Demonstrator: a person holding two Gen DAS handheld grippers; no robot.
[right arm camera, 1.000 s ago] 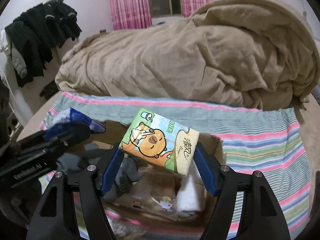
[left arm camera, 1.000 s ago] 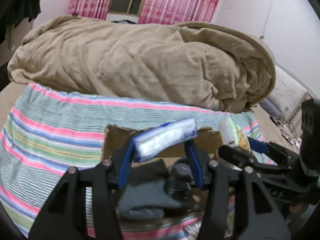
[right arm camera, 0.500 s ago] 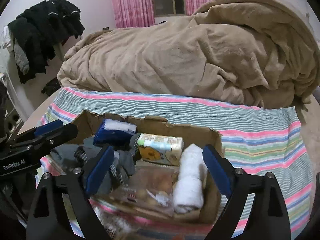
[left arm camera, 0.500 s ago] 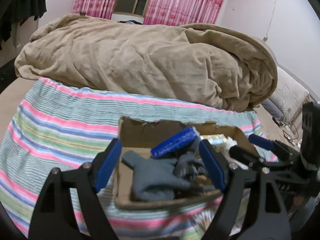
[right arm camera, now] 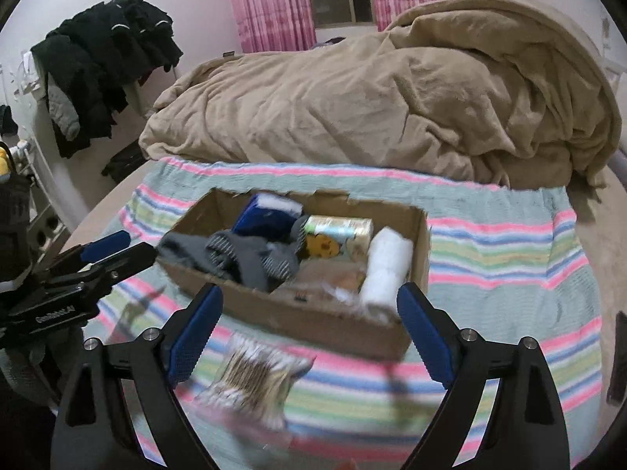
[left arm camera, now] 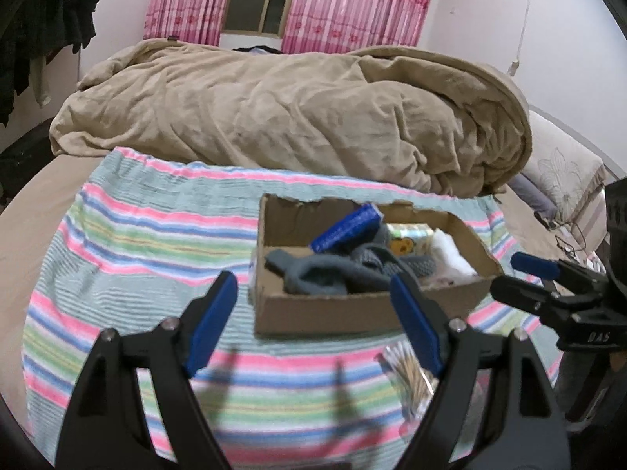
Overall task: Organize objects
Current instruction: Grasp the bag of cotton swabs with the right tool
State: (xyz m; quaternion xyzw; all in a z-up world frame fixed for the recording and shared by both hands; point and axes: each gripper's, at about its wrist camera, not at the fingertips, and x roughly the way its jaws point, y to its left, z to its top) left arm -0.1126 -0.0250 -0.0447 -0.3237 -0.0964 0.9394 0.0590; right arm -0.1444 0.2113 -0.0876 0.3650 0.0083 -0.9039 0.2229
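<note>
A cardboard box (left arm camera: 352,313) (right arm camera: 417,235) sits on the striped blanket. It holds a blue packet (left arm camera: 345,229) (right arm camera: 270,215), a cartoon tissue pack (left arm camera: 409,237) (right arm camera: 337,233), grey socks (left arm camera: 325,274) (right arm camera: 239,256) and a white roll (right arm camera: 386,266). A clear bag of cotton swabs (left arm camera: 409,372) (right arm camera: 254,372) lies on the blanket in front of the box. My left gripper (left arm camera: 313,325) is open and empty, short of the box. My right gripper (right arm camera: 309,333) is open and empty, above the swab bag.
A bulky tan duvet (left arm camera: 294,117) is heaped behind the box. The striped blanket (left arm camera: 137,243) spreads out to the left. A pillow (left arm camera: 564,172) lies at the right. Dark clothes (right arm camera: 106,62) hang at the left wall.
Both grippers opened and let go: the blue packet and the tissue pack now lie in the box. Both grippers then pulled back from the box.
</note>
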